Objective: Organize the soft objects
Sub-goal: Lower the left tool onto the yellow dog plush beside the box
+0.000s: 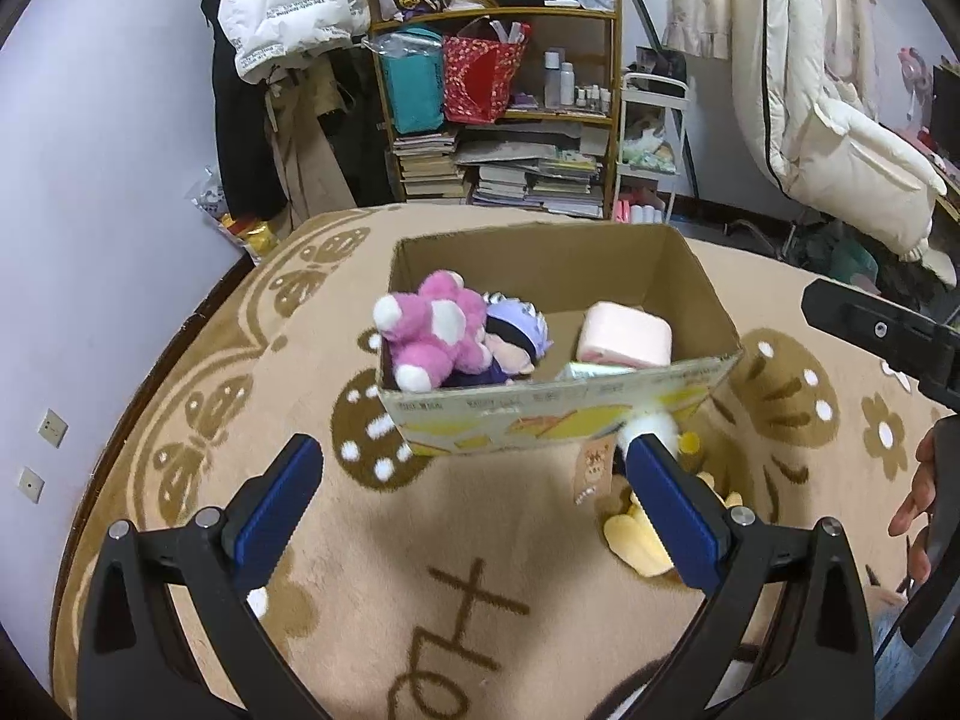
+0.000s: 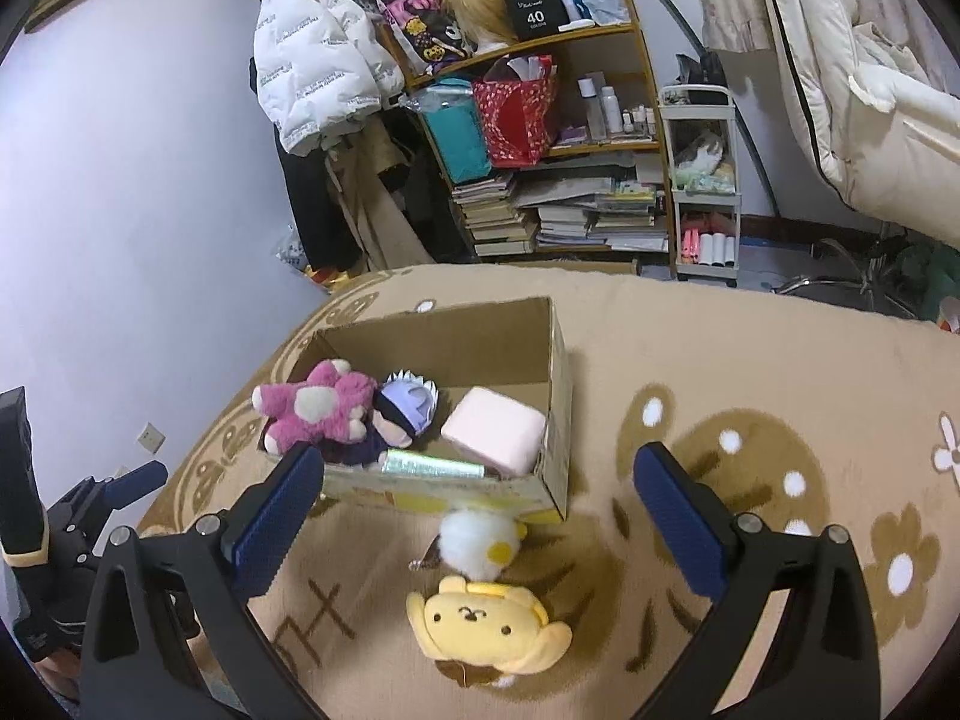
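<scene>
A cardboard box (image 1: 690, 276) (image 2: 561, 372) stands on the tan rug. It holds a pink plush bear (image 1: 435, 330) (image 2: 318, 408), a purple-haired doll (image 1: 519, 330) (image 2: 405, 411), a pink cushion (image 1: 624, 336) (image 2: 495, 429) and a silvery packet (image 2: 432, 467). A yellow plush dog with a white pompom hat (image 2: 486, 618) lies on the rug in front of the box, partly hidden behind my left finger in the left wrist view (image 1: 636, 534). My left gripper (image 1: 474, 498) is open and empty, short of the box. My right gripper (image 2: 480, 510) is open and empty above the yellow plush.
A shelf (image 1: 498, 96) (image 2: 540, 138) with books, bags and bottles stands at the back, with a white jacket (image 1: 282, 6) (image 2: 318, 66) hanging at its left. A white cart (image 2: 705, 180) is beside it. The rug (image 1: 420, 570) ends near the left wall.
</scene>
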`<state>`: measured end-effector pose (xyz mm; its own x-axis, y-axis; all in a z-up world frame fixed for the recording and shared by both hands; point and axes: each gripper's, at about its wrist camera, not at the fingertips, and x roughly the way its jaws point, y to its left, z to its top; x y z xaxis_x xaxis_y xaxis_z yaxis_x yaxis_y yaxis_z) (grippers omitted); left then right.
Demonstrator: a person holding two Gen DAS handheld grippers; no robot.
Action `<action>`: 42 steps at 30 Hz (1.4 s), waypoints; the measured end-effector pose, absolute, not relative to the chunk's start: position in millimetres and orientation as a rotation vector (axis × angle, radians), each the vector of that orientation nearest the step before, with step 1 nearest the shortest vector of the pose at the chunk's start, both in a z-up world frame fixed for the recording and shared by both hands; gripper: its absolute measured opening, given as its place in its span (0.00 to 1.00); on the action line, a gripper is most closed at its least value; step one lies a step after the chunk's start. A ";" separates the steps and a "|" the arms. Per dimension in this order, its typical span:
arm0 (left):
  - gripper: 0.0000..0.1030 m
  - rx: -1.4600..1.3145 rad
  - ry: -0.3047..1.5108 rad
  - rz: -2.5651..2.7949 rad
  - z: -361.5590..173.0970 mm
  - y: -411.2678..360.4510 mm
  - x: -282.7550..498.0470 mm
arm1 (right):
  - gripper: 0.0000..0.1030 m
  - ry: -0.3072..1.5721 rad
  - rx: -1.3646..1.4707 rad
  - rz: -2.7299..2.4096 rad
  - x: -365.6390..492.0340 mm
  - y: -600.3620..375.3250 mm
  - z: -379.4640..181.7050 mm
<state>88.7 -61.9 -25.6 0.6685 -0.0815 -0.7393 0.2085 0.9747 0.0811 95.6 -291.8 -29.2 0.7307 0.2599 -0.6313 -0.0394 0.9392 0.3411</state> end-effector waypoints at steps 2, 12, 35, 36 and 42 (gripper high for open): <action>0.98 0.165 0.833 -0.173 -29.8 -63.4 86.7 | 1.00 0.745 0.323 0.169 94.1 -292.7 -32.4; 0.98 0.098 0.901 -0.219 -57.1 -63.5 88.6 | 1.00 0.782 0.364 0.167 91.0 -294.8 -50.4; 0.98 0.172 0.985 -0.295 -102.5 -99.3 97.2 | 1.00 0.838 0.354 0.155 102.1 -302.4 -81.5; 0.98 0.176 0.992 -0.298 -105.1 -101.6 98.0 | 1.00 0.847 0.355 0.157 103.6 -303.3 -83.2; 0.98 0.166 1.037 -0.318 -119.7 -113.2 105.6 | 1.00 0.887 0.367 0.184 110.5 -303.3 -93.5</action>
